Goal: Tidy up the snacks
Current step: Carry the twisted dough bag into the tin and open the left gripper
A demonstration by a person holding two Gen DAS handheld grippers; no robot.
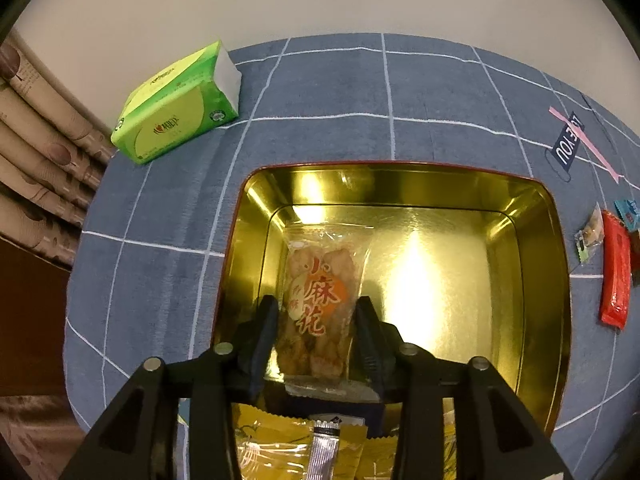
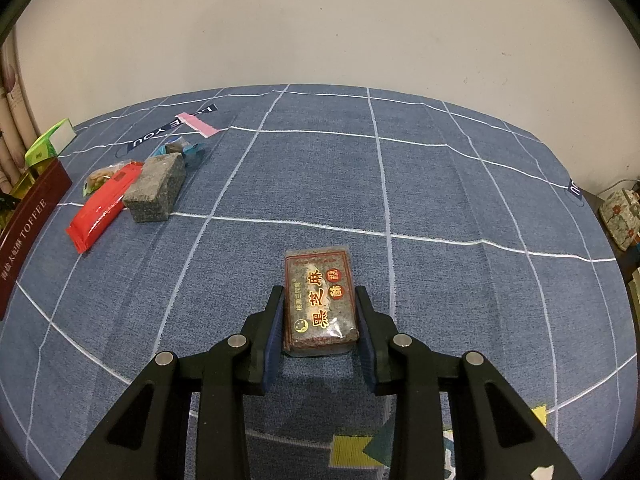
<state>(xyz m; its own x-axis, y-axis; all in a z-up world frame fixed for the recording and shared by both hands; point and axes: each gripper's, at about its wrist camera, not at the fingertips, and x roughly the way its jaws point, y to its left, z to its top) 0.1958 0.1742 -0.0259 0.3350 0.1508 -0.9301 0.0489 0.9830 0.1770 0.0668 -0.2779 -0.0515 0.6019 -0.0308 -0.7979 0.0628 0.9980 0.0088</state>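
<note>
I am lowering the left gripper (image 1: 316, 320) into the gold tin (image 1: 532, 264), its jaws standing loose either side of the clear bag of fried twists (image 1: 320, 280), which is lying on the tin floor; I should lift straight out without snagging it. The right gripper (image 2: 319, 320) is clamping the sesame brick (image 2: 320, 300) just above the blue cloth (image 2: 460, 200), waiting its turn

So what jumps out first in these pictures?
The shiny gold tin on the blue checked tablecloth, with a clear packet of fried twists between the left gripper fingers. The right gripper clamps a black sesame cake packet just above the cloth; a red wrapper lies far left.
</note>
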